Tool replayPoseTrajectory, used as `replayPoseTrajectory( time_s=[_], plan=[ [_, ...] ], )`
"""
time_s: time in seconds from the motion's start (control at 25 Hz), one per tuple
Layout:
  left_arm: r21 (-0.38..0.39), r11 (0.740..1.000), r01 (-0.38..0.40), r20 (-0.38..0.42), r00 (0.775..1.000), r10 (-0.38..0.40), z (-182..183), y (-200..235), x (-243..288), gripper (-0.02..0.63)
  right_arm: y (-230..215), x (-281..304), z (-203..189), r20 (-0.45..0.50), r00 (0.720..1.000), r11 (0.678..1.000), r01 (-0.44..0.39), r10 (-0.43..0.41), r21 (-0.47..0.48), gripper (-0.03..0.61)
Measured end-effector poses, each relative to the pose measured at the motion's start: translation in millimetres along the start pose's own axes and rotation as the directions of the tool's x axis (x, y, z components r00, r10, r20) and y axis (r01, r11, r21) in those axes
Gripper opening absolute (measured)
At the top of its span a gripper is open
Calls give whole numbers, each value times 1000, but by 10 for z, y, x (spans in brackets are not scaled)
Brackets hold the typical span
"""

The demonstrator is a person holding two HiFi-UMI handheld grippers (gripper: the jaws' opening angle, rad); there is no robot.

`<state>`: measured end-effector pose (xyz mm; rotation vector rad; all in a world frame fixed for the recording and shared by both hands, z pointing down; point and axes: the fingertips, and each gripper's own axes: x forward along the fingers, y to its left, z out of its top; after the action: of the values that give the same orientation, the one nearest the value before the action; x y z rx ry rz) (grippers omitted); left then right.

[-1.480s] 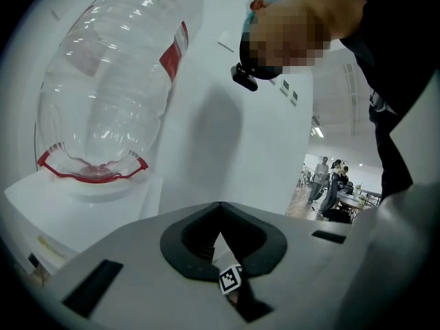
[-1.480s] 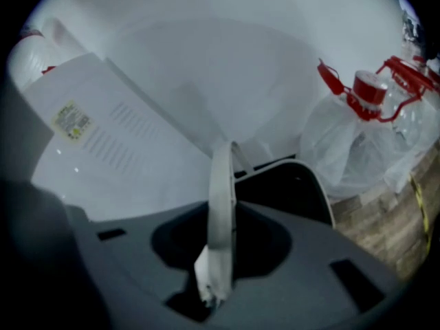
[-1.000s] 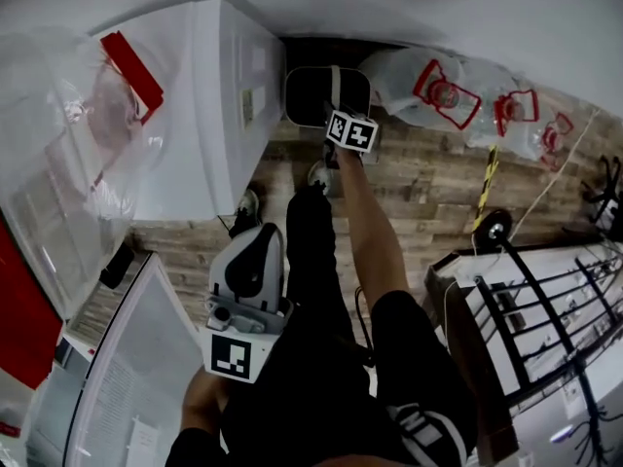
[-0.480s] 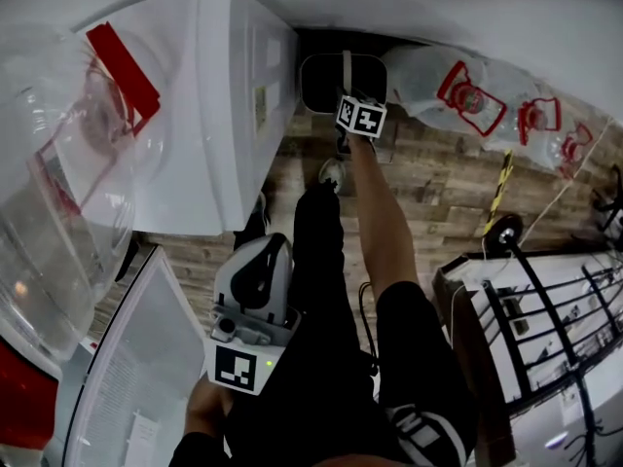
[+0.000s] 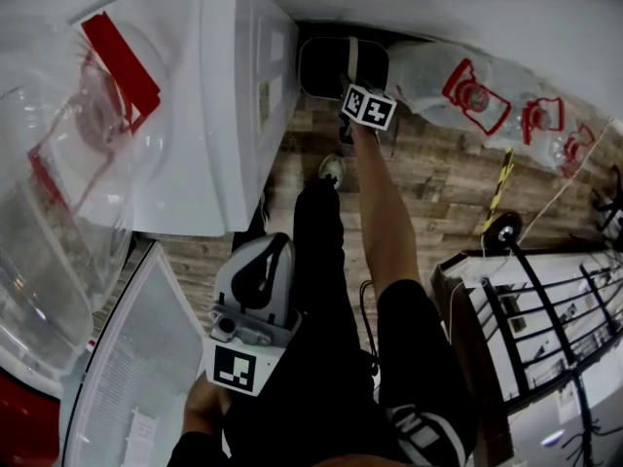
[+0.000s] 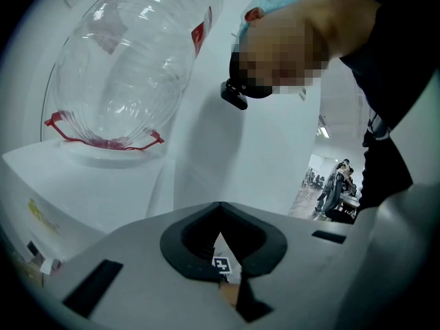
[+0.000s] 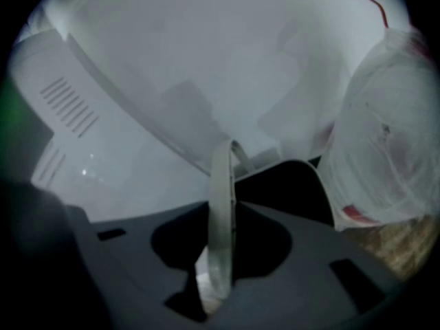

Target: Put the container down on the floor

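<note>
The right gripper (image 7: 220, 215) is pinching the thin pale handle (image 7: 221, 170) of the dark container (image 5: 326, 66), with its jaws closed on the band from either side. The container hangs low at the end of the outstretched arm, in the narrow corner between the white water dispenser (image 5: 209, 105) and the clear bottles (image 5: 458, 81) lying on the wooden floor (image 5: 438, 183). From above I cannot tell whether its base is already touching the boards. The left gripper (image 6: 220, 212) is held back near the body with its jaws pressed together and nothing between them.

The main risk is letting go too soon. If the base is not fully down, the container would drop and could tip, since it hangs from a single band and may swing. The grip itself is slight (a narrow strip caught between two flat pads), so any sideways pull could let the handle slide out. The gap is tight too. A drift to one side would knock the container against the dispenser, and a drift the other way would nudge the bottles. The person's shoe (image 5: 331, 170) is also near the spot, so a container that toppled could land against it. A level, slow descent, with the jaws opened only once the weight has settled, looks safest.
</note>
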<state>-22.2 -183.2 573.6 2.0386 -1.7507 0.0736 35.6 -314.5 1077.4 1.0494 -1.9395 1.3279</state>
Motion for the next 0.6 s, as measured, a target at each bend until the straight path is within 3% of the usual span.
replayPoseTrajectory(
  time_s=[0.32,0.6],
  plan=[
    [-3,1000,-2,-5,1000,2,-17,35,26,28,-23,80,17,13,1000,998,-24,23,49,98],
    [-14,1000,11,-11,1000,-11,-52,17,40,28,-180,124,-70,-31,998,999,53,-52,8,100]
  ],
)
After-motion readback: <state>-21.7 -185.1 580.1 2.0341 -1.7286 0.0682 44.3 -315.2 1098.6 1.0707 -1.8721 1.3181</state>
